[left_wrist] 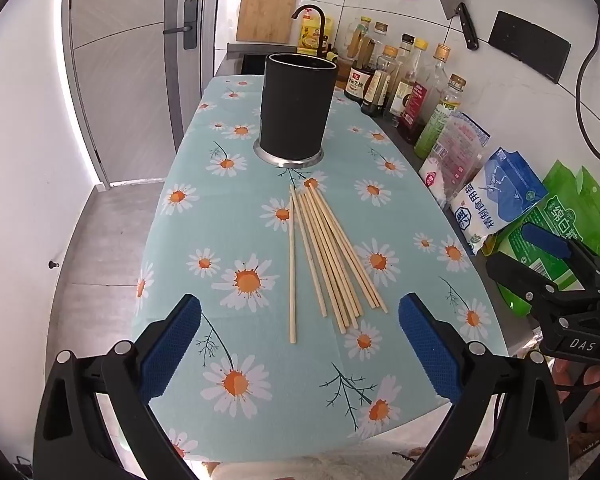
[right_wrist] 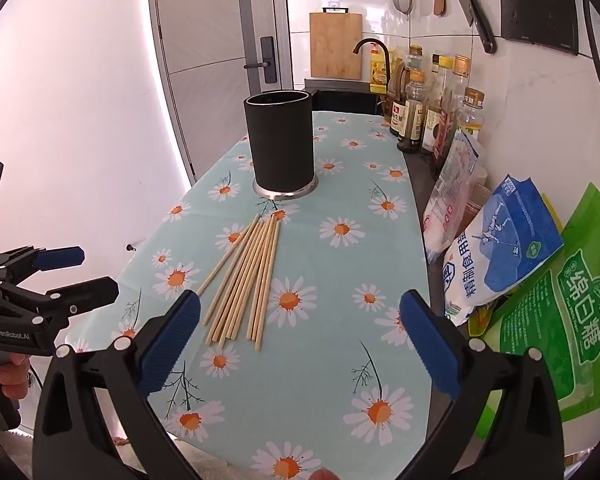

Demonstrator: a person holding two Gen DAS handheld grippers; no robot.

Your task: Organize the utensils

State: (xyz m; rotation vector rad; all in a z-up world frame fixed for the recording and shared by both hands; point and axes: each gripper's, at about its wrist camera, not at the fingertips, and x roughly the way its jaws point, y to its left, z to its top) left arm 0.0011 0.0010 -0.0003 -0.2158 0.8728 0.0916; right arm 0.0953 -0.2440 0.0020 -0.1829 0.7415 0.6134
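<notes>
Several wooden chopsticks (left_wrist: 327, 256) lie fanned out on the daisy tablecloth (left_wrist: 188, 224), just in front of a tall black utensil holder (left_wrist: 296, 108) on a metal base. My left gripper (left_wrist: 299, 320) is open and empty, above the table over the near ends of the chopsticks. In the right wrist view the chopsticks (right_wrist: 246, 276) lie left of centre, with the holder (right_wrist: 281, 144) behind them. My right gripper (right_wrist: 300, 318) is open and empty, to the right of the chopsticks' near ends. Each gripper shows at the edge of the other's view, the right (left_wrist: 540, 258) and the left (right_wrist: 80, 272).
Oil and sauce bottles (left_wrist: 396, 80) line the wall at the right. Bags of salt (left_wrist: 496, 196) and sugar (right_wrist: 556, 320) lean there, nearer to me. A sink with a dark faucet (left_wrist: 314, 20) lies behind the table. The table's left edge (left_wrist: 156, 216) drops to the floor.
</notes>
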